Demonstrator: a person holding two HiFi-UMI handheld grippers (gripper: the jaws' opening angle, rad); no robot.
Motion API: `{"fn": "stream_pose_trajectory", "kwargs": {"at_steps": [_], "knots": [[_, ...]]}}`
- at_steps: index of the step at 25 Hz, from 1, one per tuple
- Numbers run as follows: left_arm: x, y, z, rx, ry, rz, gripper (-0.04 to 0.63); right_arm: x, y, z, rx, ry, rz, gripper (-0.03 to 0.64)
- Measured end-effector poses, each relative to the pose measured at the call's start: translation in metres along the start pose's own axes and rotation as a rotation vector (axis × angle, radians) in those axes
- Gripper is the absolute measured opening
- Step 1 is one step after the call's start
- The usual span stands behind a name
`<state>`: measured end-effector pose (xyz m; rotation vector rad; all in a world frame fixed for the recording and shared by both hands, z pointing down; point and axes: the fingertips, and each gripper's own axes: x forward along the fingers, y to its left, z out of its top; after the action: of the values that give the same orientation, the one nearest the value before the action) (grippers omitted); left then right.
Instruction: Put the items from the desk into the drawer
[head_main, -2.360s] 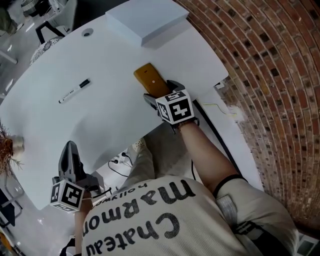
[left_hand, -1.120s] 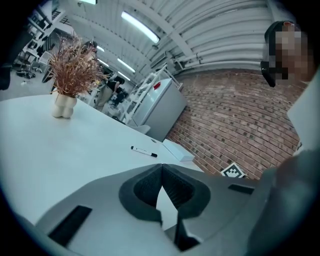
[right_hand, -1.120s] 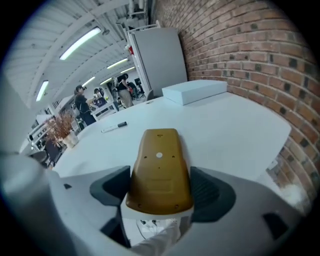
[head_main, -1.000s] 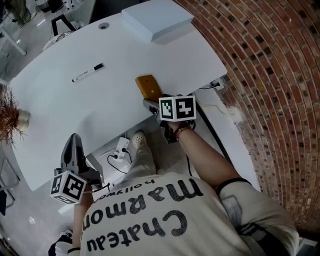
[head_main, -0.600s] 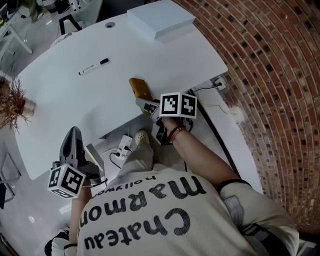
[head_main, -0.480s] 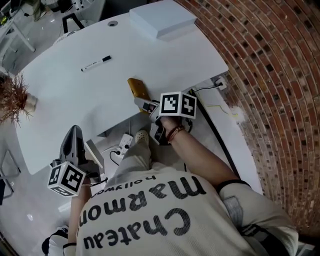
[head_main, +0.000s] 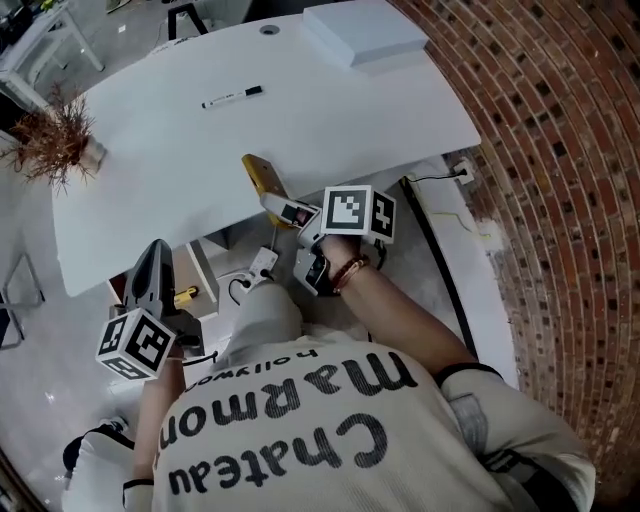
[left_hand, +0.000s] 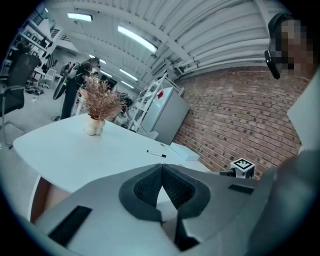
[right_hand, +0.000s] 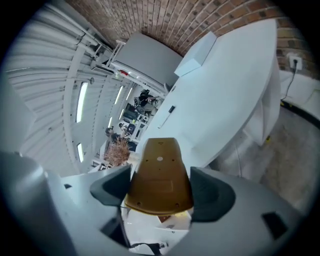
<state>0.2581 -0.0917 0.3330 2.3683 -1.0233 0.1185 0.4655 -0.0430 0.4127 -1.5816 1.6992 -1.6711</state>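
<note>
Block (head_main: 257, 174), brown, clamped by its sides in my right claw (head_main: 283, 210), at near edge of table (head_main: 150, 160). My left claw (left_hand: 161, 172) closed, empty, off table's near side. On table: marker (head_main: 232, 97), white box (head_main: 365, 30), dried plant (head_main: 55, 140), all well apart from block.

Your white desk (head_main: 330, 110) and what sits on its top.
You have a white marker (head_main: 232, 96) with a black cap lying flat on the far half, well apart from everything else. A flat white box (head_main: 365, 30) rests at the far right corner, near the brick wall. A small pot of dried reddish twigs (head_main: 58, 143) stands upright at the left end, close to the edge. A round cable hole (head_main: 268, 30) is set in the top near the far edge, between marker and box.
</note>
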Motion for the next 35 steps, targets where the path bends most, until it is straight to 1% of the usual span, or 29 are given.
{"fn": "stream_pose_trajectory", "kwargs": {"at_steps": [3,6,10,14,17,23,30,35], "knots": [[-0.023,0.014,0.000,-0.012,-0.014,0.041,0.000,0.011,0.024,-0.021,-0.014,0.040,0.049,0.382],[-0.048,0.032,0.001,-0.027,-0.032,0.080,0.000,0.026,0.044,-0.044,-0.042,0.078,0.080,0.382],[-0.079,0.062,0.003,-0.051,-0.059,0.118,0.000,0.051,0.067,-0.075,-0.065,0.125,0.099,0.382],[-0.110,0.096,0.011,-0.060,-0.060,0.139,0.000,0.077,0.092,-0.106,-0.053,0.152,0.108,0.382],[-0.131,0.119,0.019,-0.053,-0.051,0.139,0.000,0.092,0.114,-0.130,-0.045,0.160,0.117,0.382],[-0.167,0.161,0.035,-0.041,-0.035,0.109,0.000,0.120,0.152,-0.177,-0.011,0.148,0.139,0.382],[-0.205,0.211,0.048,-0.016,-0.022,0.079,0.000,0.149,0.178,-0.229,0.002,0.132,0.128,0.382],[-0.230,0.240,0.048,-0.007,-0.012,0.078,0.000,0.161,0.189,-0.264,0.017,0.133,0.131,0.382]]}}
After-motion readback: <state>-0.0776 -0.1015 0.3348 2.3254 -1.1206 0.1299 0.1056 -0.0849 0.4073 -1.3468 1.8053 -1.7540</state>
